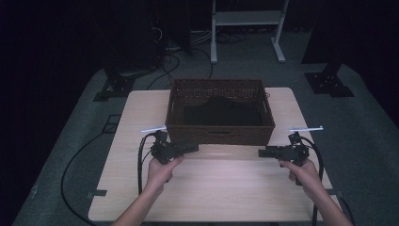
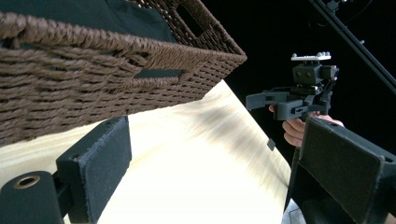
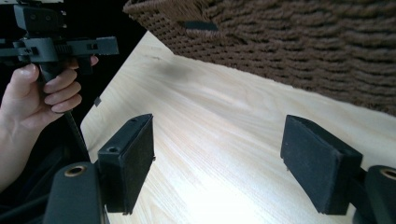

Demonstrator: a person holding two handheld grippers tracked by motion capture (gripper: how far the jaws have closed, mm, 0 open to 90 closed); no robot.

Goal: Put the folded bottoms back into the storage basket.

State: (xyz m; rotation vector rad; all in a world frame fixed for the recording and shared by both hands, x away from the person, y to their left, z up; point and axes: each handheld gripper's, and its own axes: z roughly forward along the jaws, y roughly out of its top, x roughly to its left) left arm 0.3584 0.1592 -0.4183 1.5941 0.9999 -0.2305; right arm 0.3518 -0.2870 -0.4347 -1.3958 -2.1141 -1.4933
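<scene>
Tongs (image 3: 219,172) wide apart, felt-padded blocks before ribbed wicker basket (image 3: 299,42)

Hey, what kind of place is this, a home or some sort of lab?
Most likely a lab or recording studio, not a home. A lone wooden table stands on grey carpet amid black surroundings, loose cables run across the floor, and black stand bases flank it. Only a wicker basket sits on it.

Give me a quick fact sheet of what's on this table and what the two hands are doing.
table: pale wood
basket: brown wicker, at the far middle
inside basket: dark cloth
left hand-held gripper: jaws open, nothing between them, points at the right one
right hand-held gripper: jaws open, nothing between them, points at the left one
contact: neither touches the basket
</scene>
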